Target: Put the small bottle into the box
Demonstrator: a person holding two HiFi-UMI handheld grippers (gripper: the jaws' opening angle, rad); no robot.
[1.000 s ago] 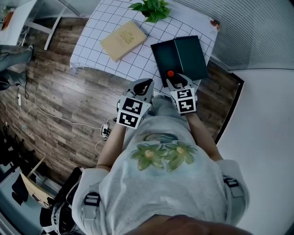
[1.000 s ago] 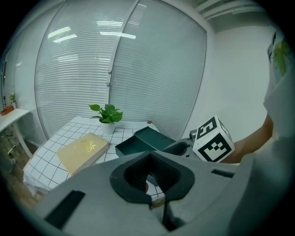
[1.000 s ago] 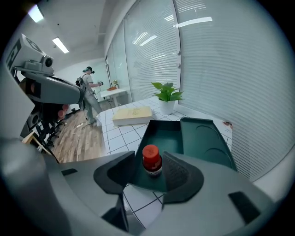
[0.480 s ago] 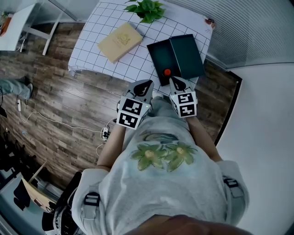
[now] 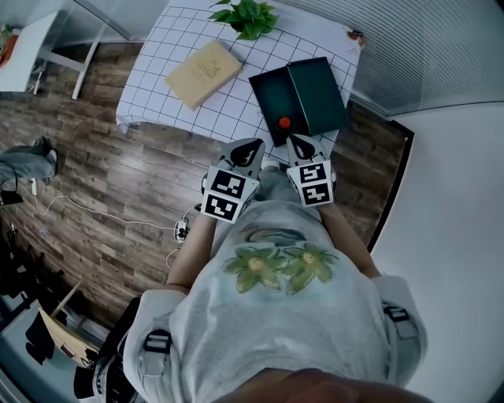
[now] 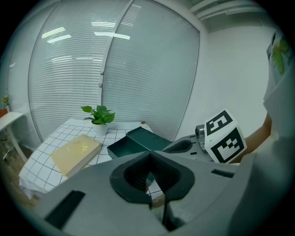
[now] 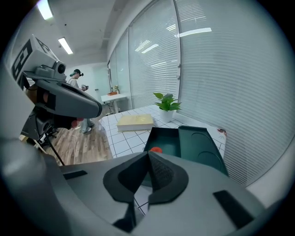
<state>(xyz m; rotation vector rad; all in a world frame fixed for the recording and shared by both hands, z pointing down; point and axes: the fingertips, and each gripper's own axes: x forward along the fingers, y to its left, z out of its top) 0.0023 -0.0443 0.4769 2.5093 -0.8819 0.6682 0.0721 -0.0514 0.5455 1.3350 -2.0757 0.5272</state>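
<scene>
We see the right gripper (image 7: 148, 156) with its jaws pressed together and nothing between them, tilted down toward the table (image 5: 153, 86). The small bottle (image 7: 156, 150), of which we make out little beyond its red cap, sits just ahead of those closed tips and a touch to their left, close but not touching. It rests inside the dark green box (image 7: 168, 138), in the half that lies to the gripper's left, near the wall closest to the gripper. The other half of the box lies open flat beside it, ahead and to the gripper's right. The left gripper (image 6: 148, 154) is drawn shut as well and carries nothing. From it, the box lies ahead and to the right, with the right gripper just beside it on that same side. Ahead and to the left of the left gripper we find a tan book (image 5: 203, 72) flat on the checked cloth, and farther ahead a small potted plant (image 5: 246, 16).
</scene>
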